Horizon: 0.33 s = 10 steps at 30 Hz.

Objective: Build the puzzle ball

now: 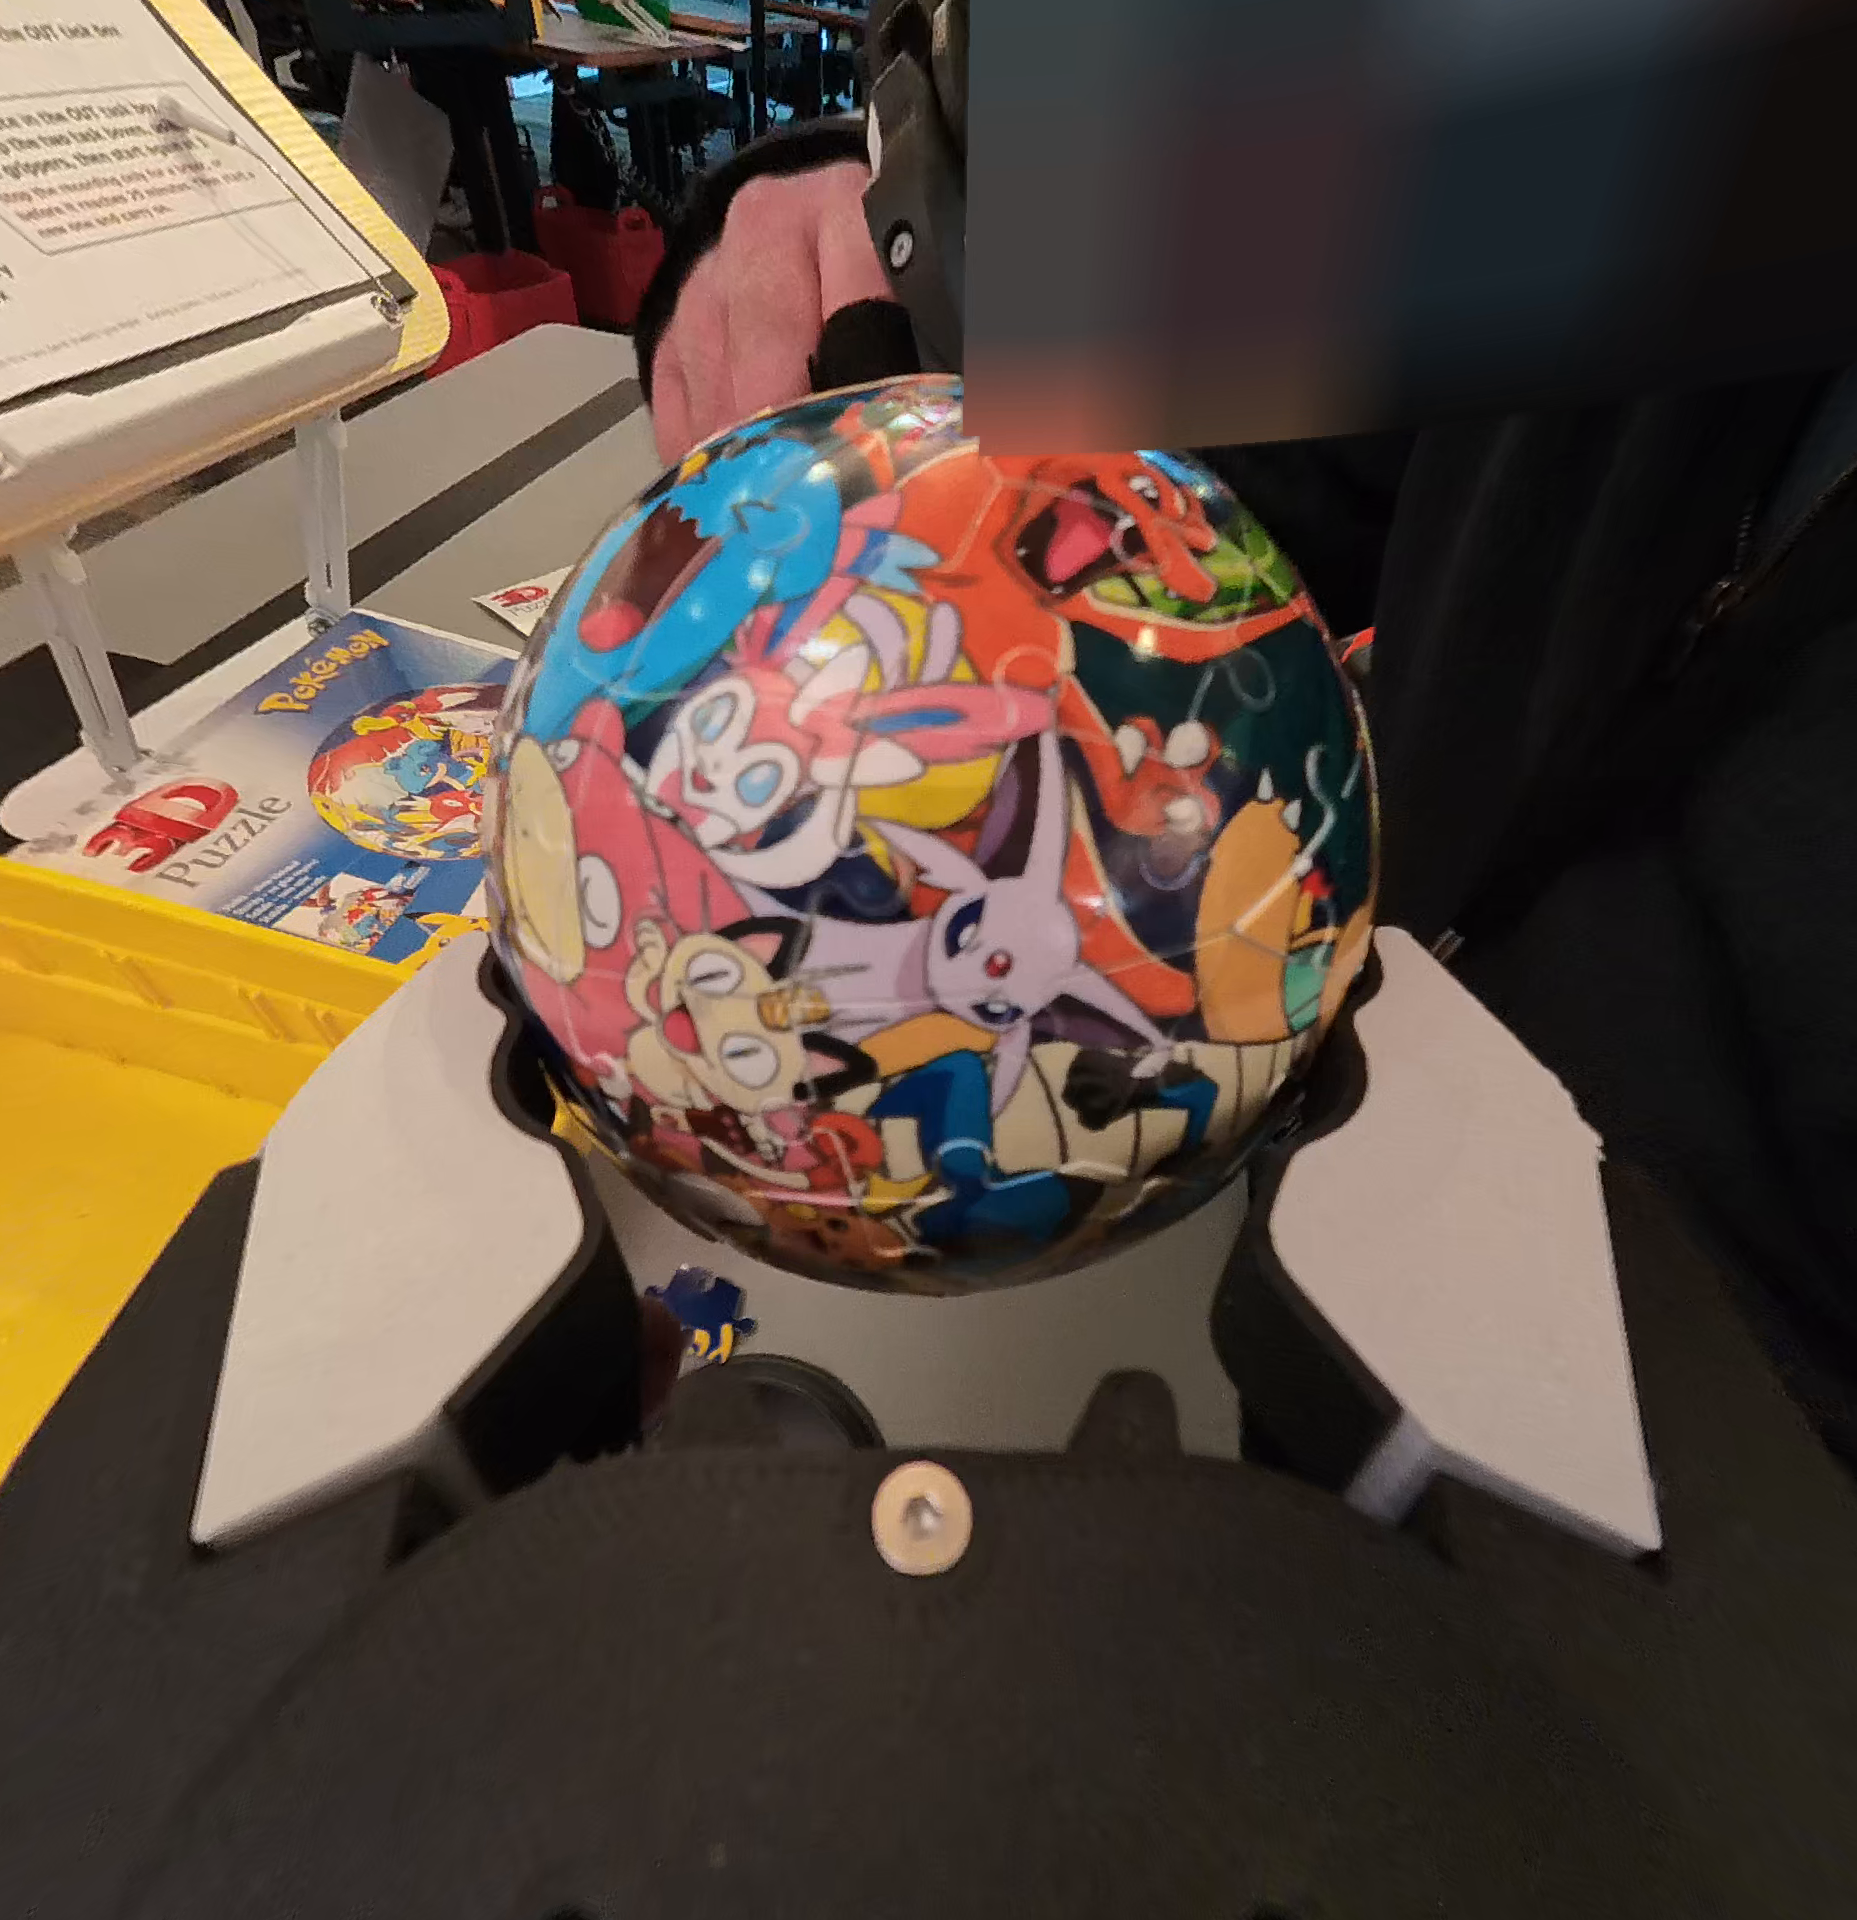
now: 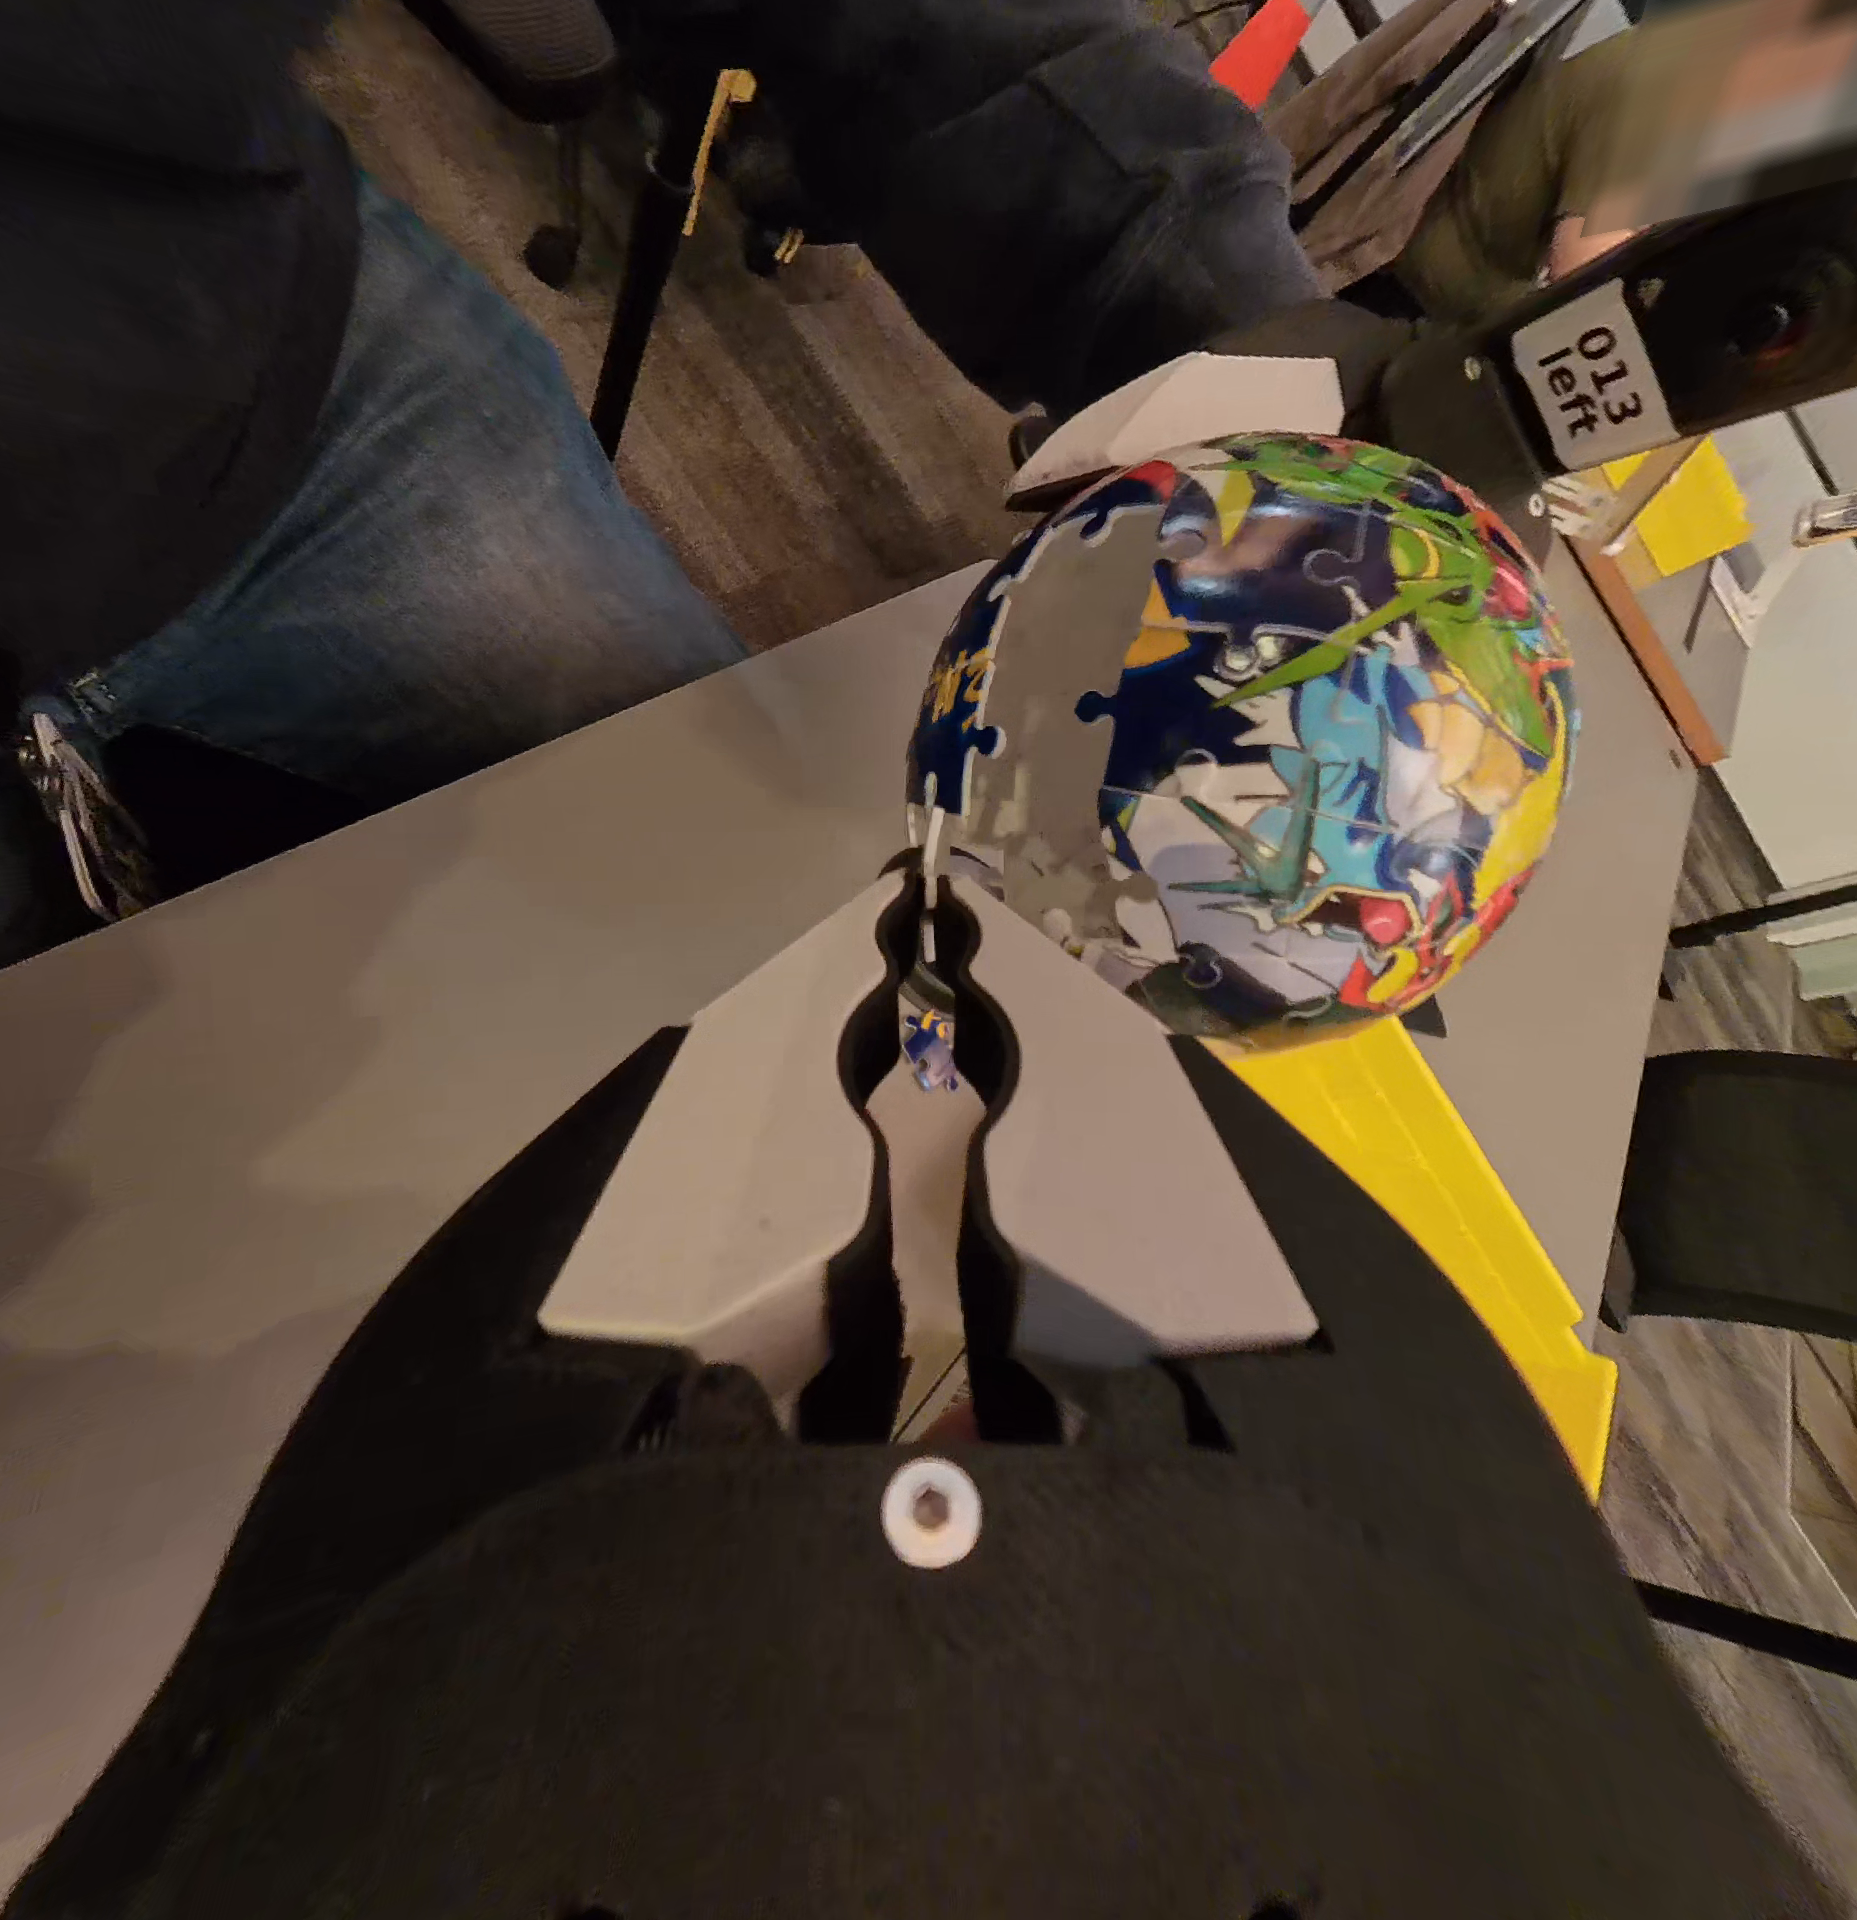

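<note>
- Puzzle ball [image 1: 934, 842] held off the table [image 2: 384, 1039], clamped across its widest part by the left gripper [image 1: 929, 1039]
- Right gripper [image 2: 929, 935] pinches a loose piece [image 2: 934, 862] edge-on at the ball's gap [image 2: 1059, 727]
- Judged a light, glossy, hollow shell: squeeze gently, away from the open edge

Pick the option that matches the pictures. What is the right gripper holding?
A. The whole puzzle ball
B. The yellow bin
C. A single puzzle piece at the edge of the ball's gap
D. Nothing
C: in the right wrist view the right gripper is shut on a thin puzzle piece at the rim of the gap in the puzzle ball, which the left gripper holds.
</note>
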Tool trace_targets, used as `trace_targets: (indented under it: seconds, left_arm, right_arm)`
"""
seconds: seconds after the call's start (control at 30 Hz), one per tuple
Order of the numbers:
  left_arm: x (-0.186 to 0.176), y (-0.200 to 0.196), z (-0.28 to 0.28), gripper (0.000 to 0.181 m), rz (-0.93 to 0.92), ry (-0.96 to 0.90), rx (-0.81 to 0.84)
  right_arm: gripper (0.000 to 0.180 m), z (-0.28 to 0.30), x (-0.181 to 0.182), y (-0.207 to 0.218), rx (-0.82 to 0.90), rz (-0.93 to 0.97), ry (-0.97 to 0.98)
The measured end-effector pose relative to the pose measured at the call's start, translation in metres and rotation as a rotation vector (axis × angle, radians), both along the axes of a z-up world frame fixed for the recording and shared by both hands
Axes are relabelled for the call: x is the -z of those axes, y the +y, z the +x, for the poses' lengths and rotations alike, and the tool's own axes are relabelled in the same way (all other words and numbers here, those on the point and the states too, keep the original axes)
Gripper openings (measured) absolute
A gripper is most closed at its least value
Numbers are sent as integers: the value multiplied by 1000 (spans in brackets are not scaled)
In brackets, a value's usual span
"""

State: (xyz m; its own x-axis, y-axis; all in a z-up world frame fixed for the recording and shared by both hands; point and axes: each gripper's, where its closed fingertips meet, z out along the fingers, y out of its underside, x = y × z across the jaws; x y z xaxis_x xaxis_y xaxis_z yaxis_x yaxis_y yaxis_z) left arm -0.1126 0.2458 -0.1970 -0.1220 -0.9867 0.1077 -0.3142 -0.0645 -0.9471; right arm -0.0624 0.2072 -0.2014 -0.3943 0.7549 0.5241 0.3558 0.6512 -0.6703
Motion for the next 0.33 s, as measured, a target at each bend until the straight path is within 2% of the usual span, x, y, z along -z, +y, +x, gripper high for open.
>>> trace_targets:
  seconds: [0.2, 0.33]
  left_arm:
    - [8, 7, -5, 140, 31, 35, -37]
    - [36, 20, -17, 140, 111, 191, -98]
  right_arm:
    - [0, 15, 15, -2, 51, -35, 8]
    - [0, 22, 43, 0, 108, -61, -1]
